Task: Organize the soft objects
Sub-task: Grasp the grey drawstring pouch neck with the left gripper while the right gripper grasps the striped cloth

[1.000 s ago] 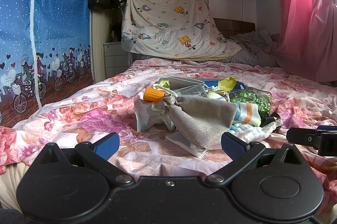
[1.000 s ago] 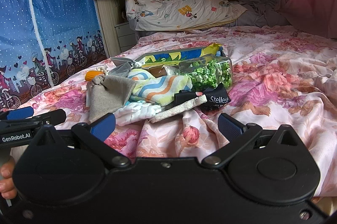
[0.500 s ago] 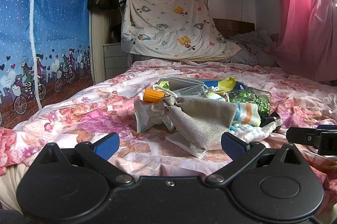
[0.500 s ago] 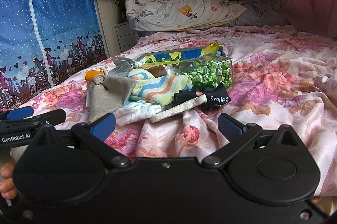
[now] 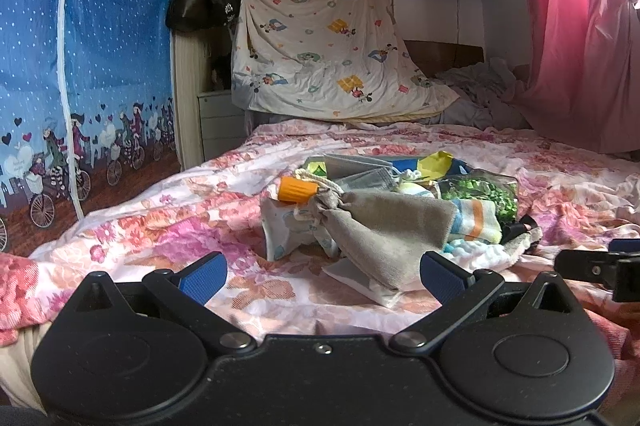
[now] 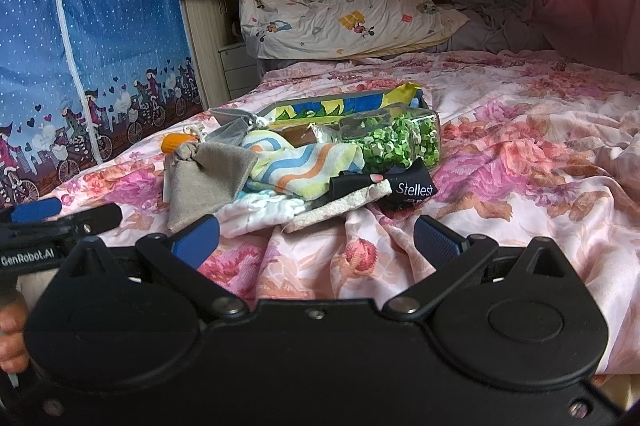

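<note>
Ahead, grey pouch (image 5: 384, 226) just beyond the left gripper (image 5: 324, 274)'s spread, empty fingers (image 5: 202, 272); right gripper (image 6: 316, 236) likewise.

A home bedroom: floral-quilted bed (image 5: 200, 210), pink curtain (image 5: 568, 26), handbags (image 5: 200, 2) hanging, blue fabric wardrobe (image 6: 100, 26).

"Stellest" – black pouch (image 6: 412, 186) | "GenRobot.AI" – left gripper (image 6: 60, 222) side, seen in right wrist view

We see our black left gripper (image 5: 323, 274) and right gripper (image 6: 316, 238), blue ribbed pads (image 6: 195, 241), silver screws, white "GenRobot.AI" lettering.
</note>
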`<state>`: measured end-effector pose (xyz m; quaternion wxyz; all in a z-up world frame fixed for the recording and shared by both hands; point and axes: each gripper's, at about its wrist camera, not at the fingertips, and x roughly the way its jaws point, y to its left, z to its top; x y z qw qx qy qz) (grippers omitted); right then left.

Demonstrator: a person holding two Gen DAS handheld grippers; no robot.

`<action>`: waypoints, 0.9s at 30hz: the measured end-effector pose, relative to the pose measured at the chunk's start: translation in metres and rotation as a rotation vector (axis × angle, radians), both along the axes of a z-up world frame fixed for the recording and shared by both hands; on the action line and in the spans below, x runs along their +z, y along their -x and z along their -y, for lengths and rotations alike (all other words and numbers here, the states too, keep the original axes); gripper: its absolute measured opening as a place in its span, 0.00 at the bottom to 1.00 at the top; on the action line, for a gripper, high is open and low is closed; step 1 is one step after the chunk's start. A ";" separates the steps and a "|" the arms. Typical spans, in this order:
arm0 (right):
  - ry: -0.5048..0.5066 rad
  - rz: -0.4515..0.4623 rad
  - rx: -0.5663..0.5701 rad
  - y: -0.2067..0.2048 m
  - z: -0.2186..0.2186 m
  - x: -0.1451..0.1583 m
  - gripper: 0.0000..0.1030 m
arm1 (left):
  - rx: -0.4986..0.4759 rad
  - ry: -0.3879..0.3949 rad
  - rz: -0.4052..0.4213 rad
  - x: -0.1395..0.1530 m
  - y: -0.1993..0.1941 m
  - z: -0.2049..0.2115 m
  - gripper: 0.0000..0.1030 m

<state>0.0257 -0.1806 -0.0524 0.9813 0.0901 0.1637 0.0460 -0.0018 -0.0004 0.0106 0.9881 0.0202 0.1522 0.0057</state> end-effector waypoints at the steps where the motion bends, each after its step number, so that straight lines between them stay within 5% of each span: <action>1: 0.005 -0.003 0.000 0.000 0.001 0.000 1.00 | 0.000 0.002 0.001 0.000 -0.001 -0.002 0.99; 13: 0.038 0.002 0.049 -0.030 0.013 0.018 1.00 | -0.118 0.025 -0.007 0.007 -0.041 -0.012 0.99; 27: 0.166 -0.094 0.197 -0.150 -0.005 0.053 0.99 | -0.200 0.146 -0.153 -0.008 -0.123 -0.019 0.80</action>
